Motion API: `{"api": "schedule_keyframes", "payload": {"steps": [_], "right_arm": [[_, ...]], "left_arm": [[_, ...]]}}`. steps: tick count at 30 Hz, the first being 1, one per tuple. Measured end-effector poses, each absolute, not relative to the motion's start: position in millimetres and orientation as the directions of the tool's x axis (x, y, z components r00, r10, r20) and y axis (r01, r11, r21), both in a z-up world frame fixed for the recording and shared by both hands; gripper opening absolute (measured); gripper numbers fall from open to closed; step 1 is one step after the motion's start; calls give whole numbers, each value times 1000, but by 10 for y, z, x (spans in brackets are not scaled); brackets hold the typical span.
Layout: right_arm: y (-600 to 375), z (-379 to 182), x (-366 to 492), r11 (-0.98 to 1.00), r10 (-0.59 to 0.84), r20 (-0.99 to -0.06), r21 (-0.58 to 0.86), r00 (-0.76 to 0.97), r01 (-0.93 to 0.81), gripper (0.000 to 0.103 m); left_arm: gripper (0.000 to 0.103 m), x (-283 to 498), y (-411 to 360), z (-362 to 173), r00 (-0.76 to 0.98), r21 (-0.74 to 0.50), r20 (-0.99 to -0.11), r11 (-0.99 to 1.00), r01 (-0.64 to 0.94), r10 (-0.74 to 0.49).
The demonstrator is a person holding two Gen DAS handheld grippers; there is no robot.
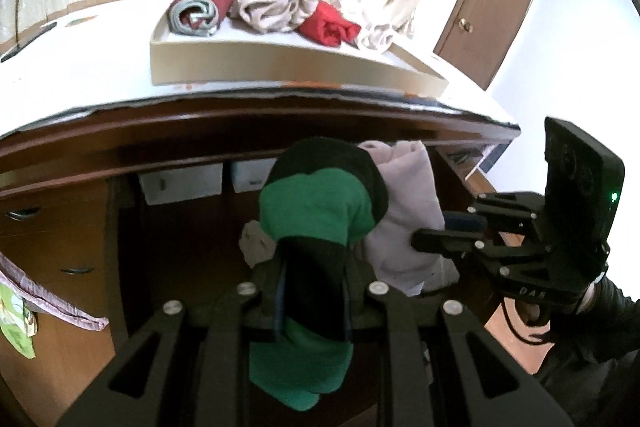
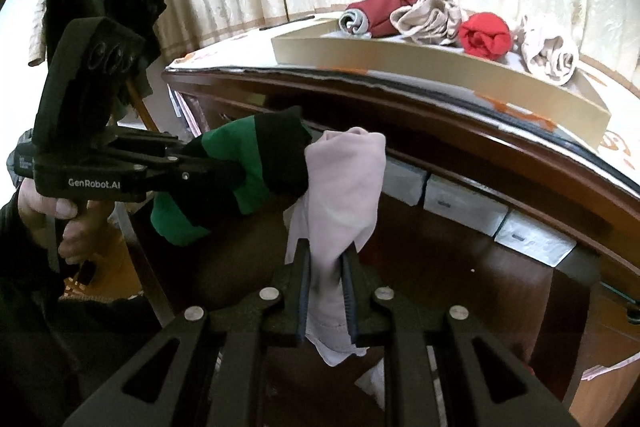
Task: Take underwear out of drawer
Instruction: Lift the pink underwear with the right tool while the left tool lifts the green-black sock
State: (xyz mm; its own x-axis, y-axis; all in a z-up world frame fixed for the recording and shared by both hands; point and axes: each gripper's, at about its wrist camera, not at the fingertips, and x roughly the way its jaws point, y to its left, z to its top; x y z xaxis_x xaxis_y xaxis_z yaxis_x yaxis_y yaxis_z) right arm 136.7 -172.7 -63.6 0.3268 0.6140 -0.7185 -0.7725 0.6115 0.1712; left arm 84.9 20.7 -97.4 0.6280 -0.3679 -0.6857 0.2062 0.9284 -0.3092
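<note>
- Below the desk's front edge, your left gripper (image 1: 312, 291) is clamping a green-and-black rolled cotton garment (image 1: 316, 211).
- Beside it, your right gripper (image 2: 328, 291) is pinching a pale pink folded cloth garment (image 2: 344, 179).

"GenRobot.AI" on the left hand-held gripper (image 2: 236, 169); "DAS" on the right hand-held gripper (image 1: 416, 241)

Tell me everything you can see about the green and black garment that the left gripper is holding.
The green and black garment is soft knit-looking cloth in bright green with broad black bands, bunched into a loose roll. The left gripper is shut on its middle, so one end sticks out beyond the gripper and the other hangs below it. It is held in the air in front of the dark wooden desk, below the tabletop edge. Its far end seems to touch the pale pink garment that the right gripper holds.
</note>
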Motion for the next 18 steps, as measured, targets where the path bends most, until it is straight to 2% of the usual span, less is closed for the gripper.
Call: {"api": "schedule_keyframes", "payload": {"steps": [18], "right_arm": [[-1837, -495, 1325, 623, 647, -667, 183, 369, -761, 16]], "left_arm": [[18, 753, 251, -842, 716, -320, -608, 931, 175, -343]]}}
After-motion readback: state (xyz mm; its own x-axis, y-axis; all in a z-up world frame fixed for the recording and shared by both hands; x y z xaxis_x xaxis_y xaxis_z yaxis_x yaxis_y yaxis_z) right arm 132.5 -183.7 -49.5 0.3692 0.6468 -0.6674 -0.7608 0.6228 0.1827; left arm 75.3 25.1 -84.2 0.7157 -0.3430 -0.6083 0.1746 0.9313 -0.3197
